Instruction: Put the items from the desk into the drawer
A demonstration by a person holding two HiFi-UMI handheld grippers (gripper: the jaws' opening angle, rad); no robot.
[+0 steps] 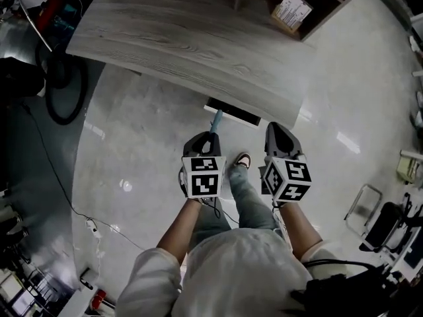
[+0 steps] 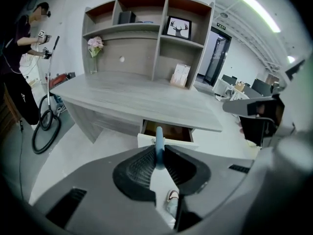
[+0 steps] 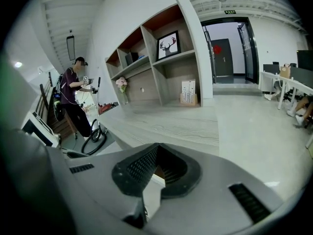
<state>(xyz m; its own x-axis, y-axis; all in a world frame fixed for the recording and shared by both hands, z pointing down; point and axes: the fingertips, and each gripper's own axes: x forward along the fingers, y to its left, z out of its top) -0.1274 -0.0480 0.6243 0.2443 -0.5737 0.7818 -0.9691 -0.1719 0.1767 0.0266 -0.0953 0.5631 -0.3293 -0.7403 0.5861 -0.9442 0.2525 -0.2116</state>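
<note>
The left hand-held gripper [image 2: 159,151] is clamped on a blue pen [image 2: 158,137] that points at the open drawer [image 2: 146,140] under the worktop [image 2: 132,97], apparently ready to drop it in, while the right hand-held gripper [image 3: 157,148] hangs alongside, jaws together and empty.

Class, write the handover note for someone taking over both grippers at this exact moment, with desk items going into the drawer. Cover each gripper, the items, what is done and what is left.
Left gripper: shut on a thin blue stick-like item, which points towards the drawer.
Right gripper: shut, nothing between its jaws, level with the left one.
Drawer: open under the desk's front edge; what it holds cannot be made out.
Done: drawer open, blue item lifted off the desk.
Left: drop the blue item into the drawer, then check the desk top for other loose items; none show from here.
</note>
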